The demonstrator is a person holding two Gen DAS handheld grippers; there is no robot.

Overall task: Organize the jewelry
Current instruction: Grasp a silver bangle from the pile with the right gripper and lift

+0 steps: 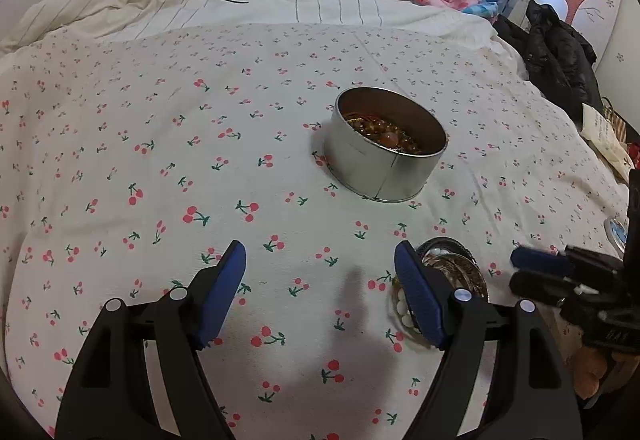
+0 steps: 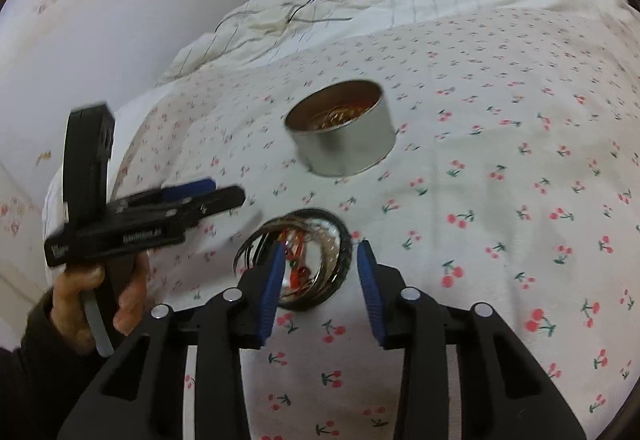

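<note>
The left tongs' (image 1: 320, 256) right pad hides part of the bangle pile (image 1: 460, 268) in front of the tin (image 1: 384, 176). The tin's contents (image 1: 384, 132) are too tangled to tell apart. In the right wrist view the tin (image 2: 344, 144), pile (image 2: 320, 236) and left tongs (image 2: 208, 192) are blurred.

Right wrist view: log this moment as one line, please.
tin: upright, holds jewelry | bangles: piled on bedspread | right gripper: open over bangles | left gripper: beside pile

Black hand-held gripper (image 2: 320, 252), blue pads, silver rivets, seemingly dark sleeve (image 2: 24, 360)
</note>
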